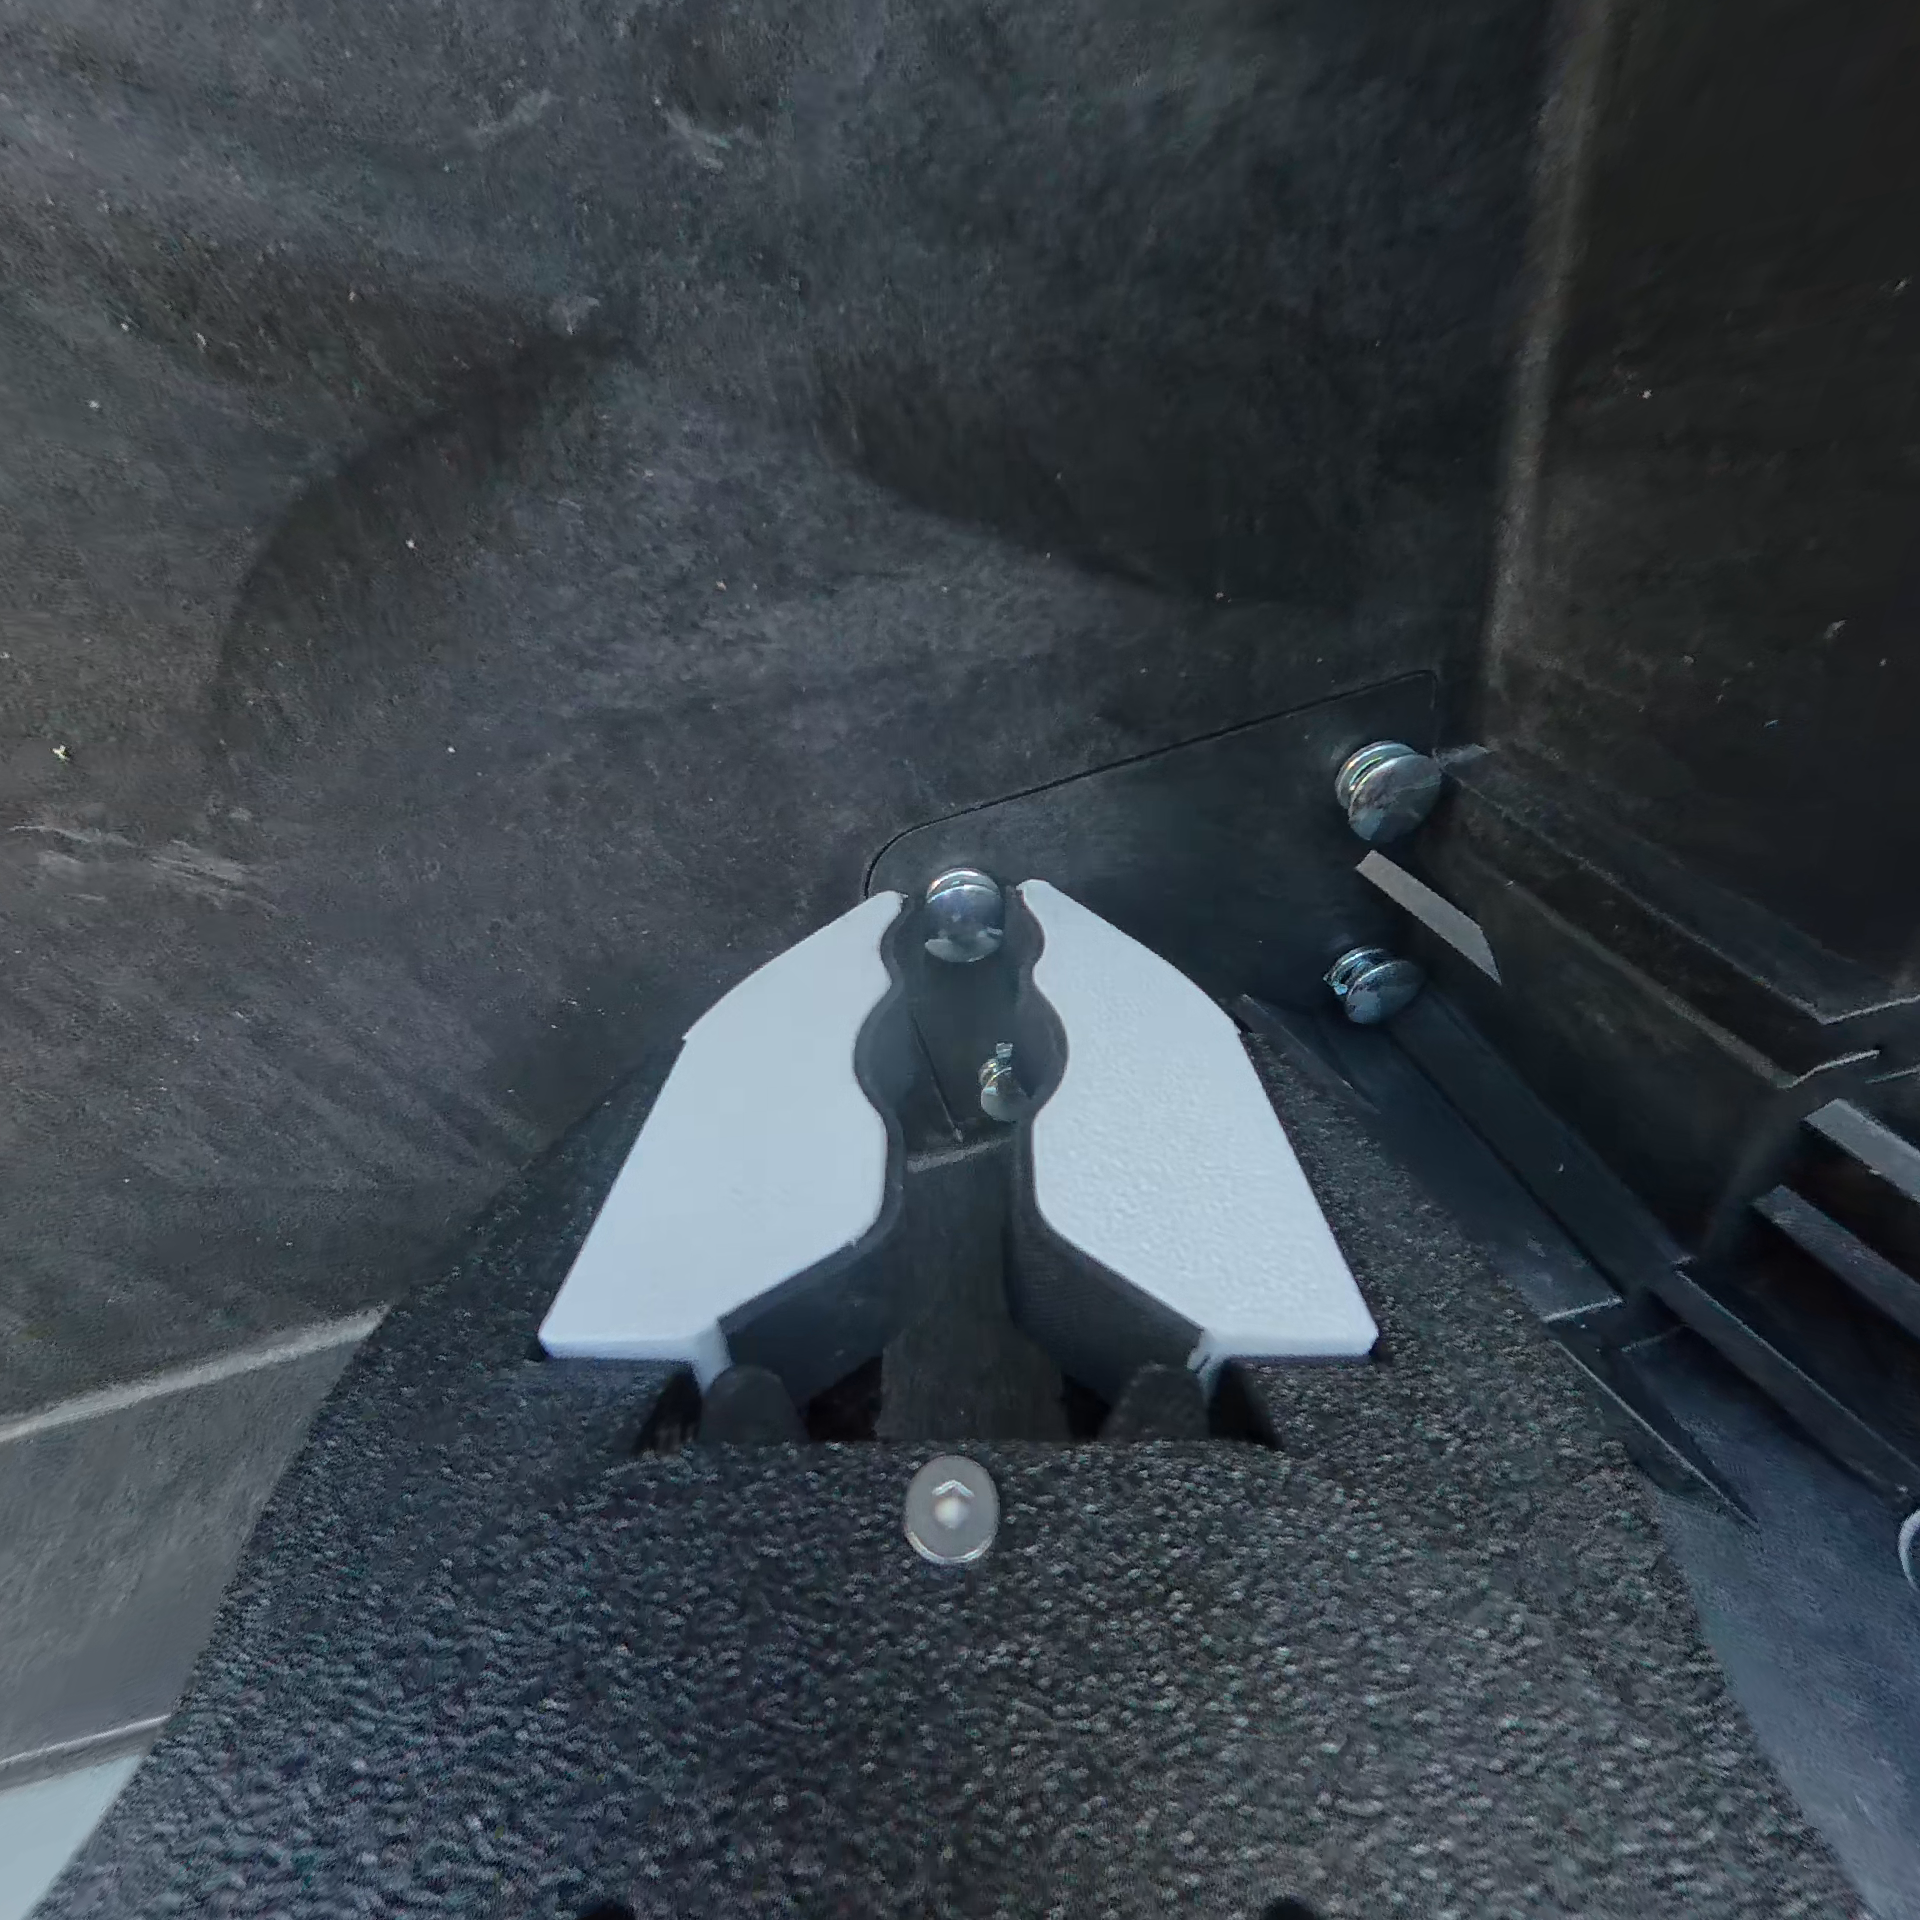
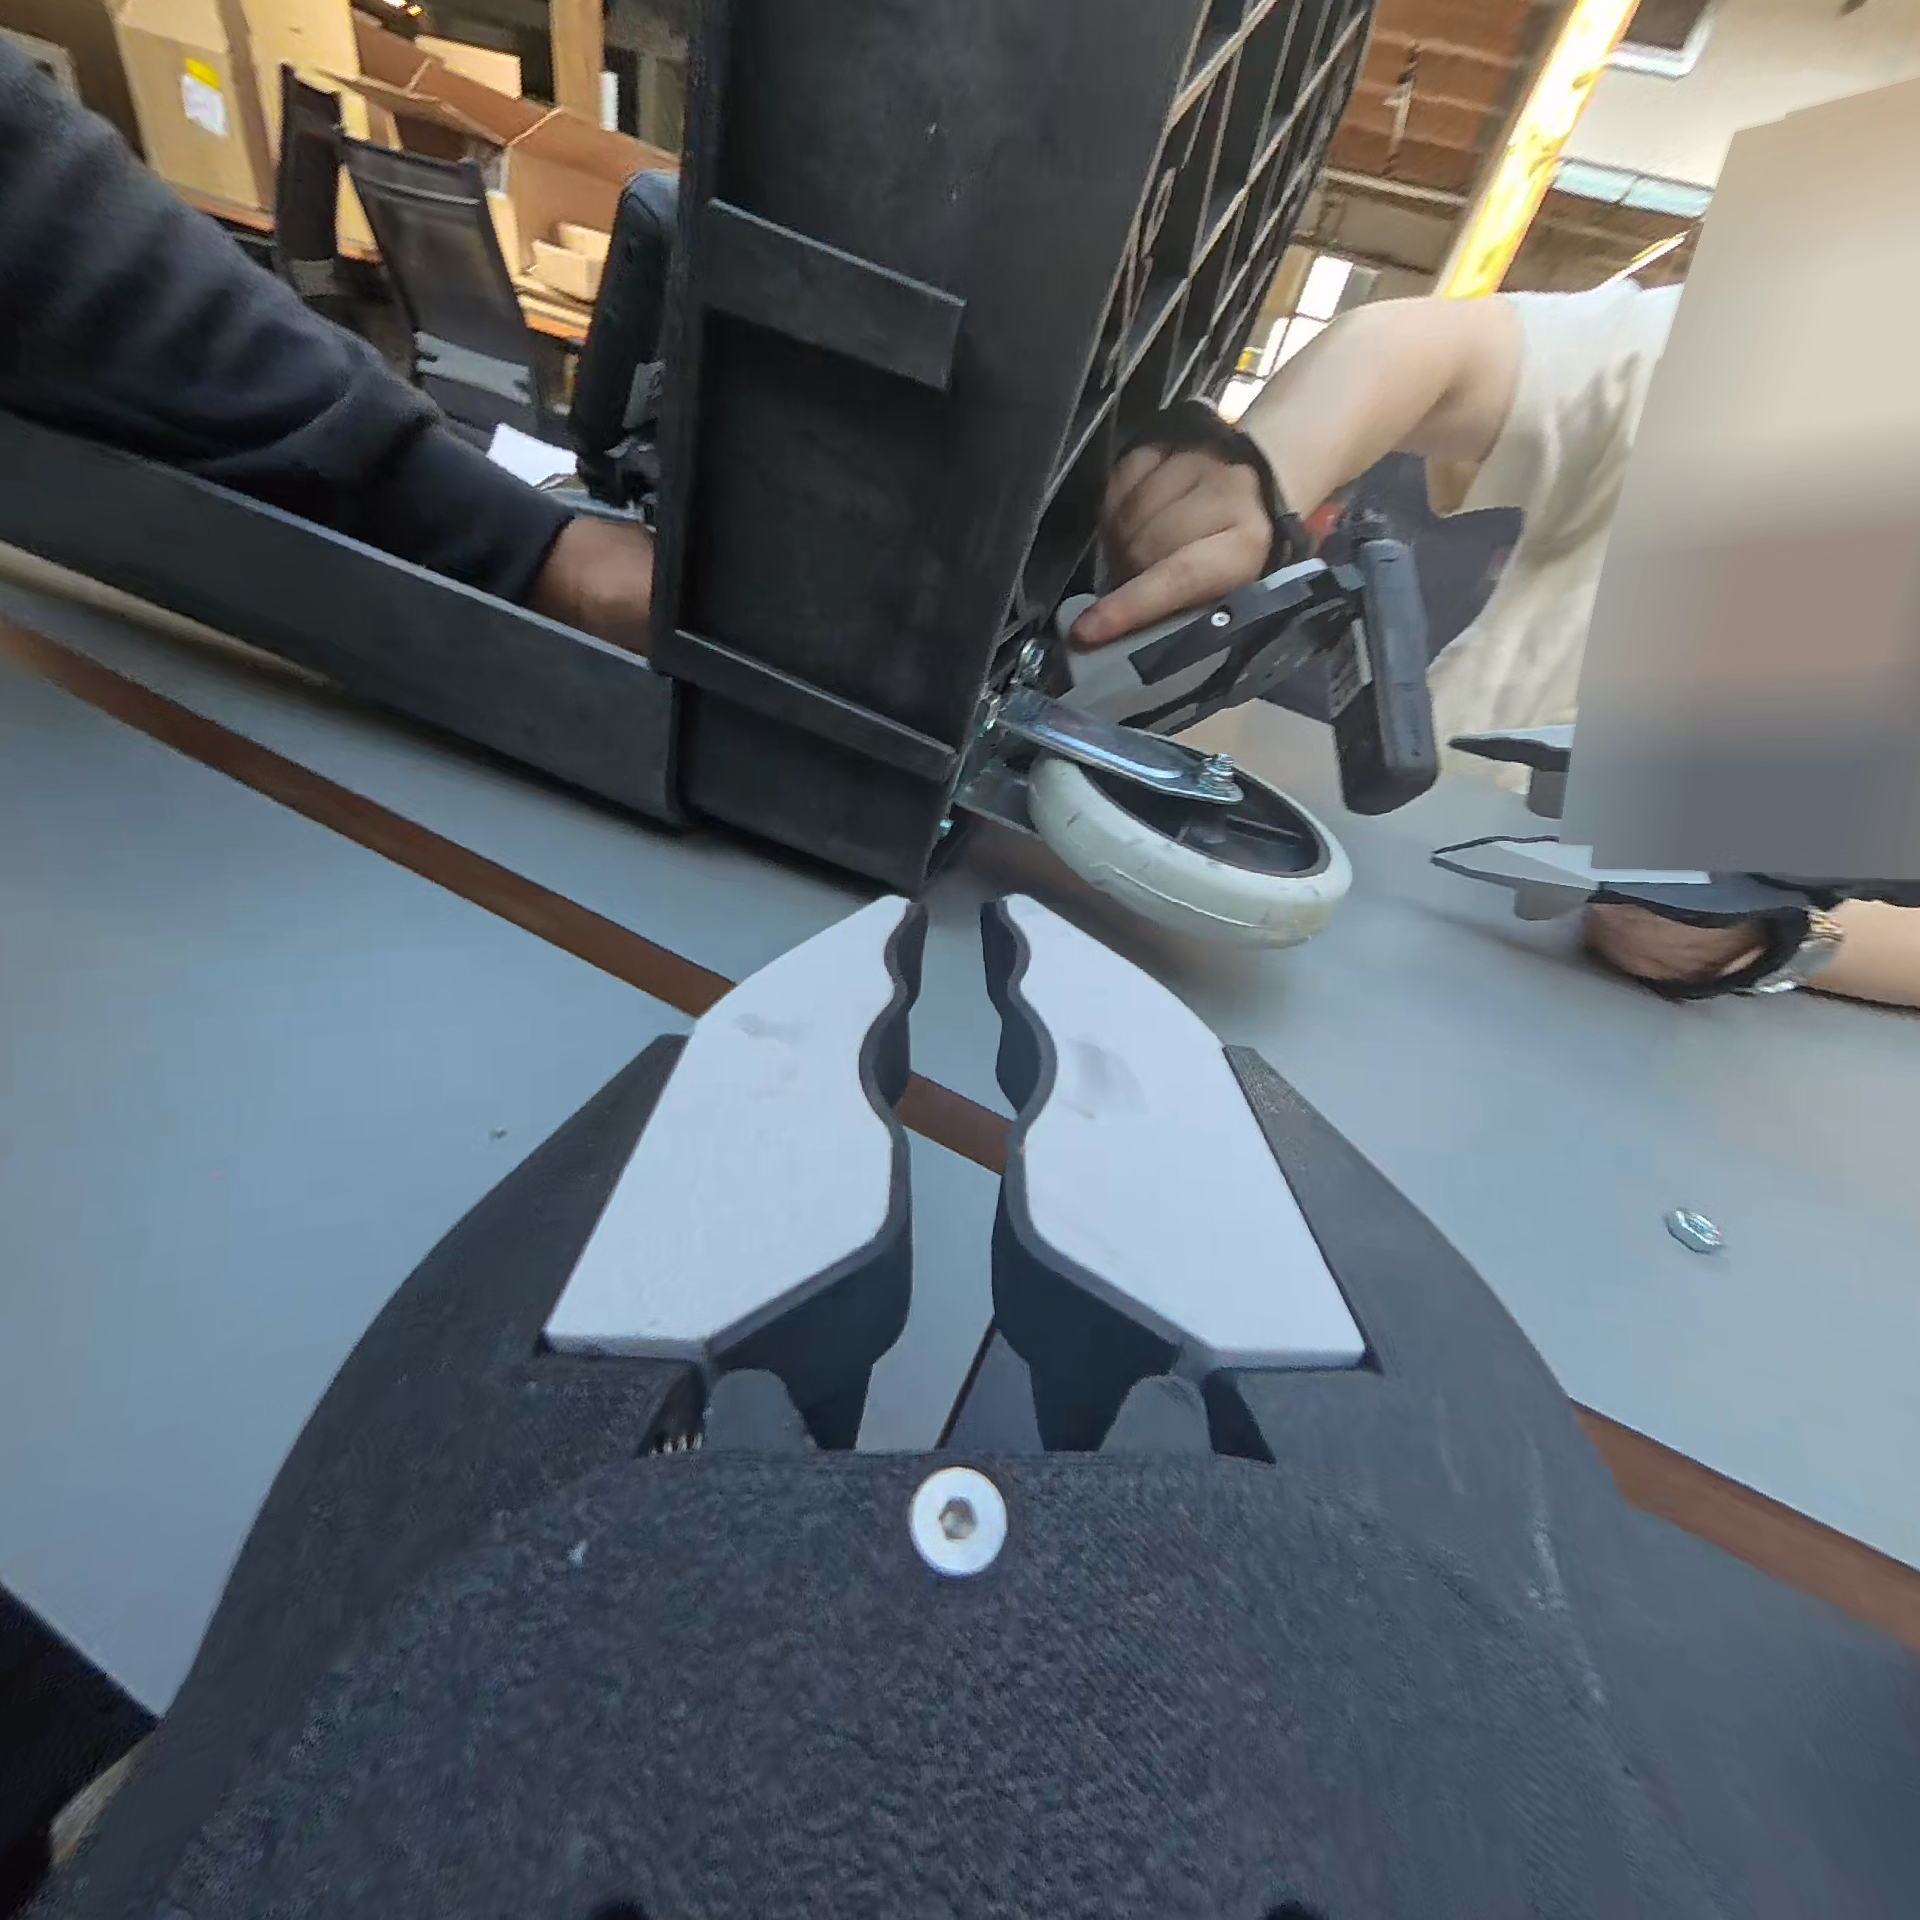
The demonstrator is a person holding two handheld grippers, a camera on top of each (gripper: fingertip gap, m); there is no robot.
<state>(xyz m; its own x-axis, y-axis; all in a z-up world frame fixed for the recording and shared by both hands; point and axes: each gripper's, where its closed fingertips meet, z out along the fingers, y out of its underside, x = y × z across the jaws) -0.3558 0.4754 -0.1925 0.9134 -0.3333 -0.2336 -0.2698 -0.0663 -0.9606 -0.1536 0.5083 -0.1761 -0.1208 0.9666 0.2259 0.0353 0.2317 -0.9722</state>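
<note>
grey table (image 2: 312,987) with a brown stripe holds a big black plastic crate (image 2: 831,468) tipped on its side, with a white caster wheel (image 2: 1195,862) at its corner. left tongs (image 1: 963,904) pinch a shiny silver bolt head (image 1: 963,920) on a black metal plate (image 1: 1195,852) inside the crate. right tongs (image 2: 954,920) hang over the table just beside the crate's corner, a little apart, holding nothing.

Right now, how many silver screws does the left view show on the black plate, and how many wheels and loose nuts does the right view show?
Screws: 4
Wheel: 1
Loose nut: 1
Total: 6
</note>
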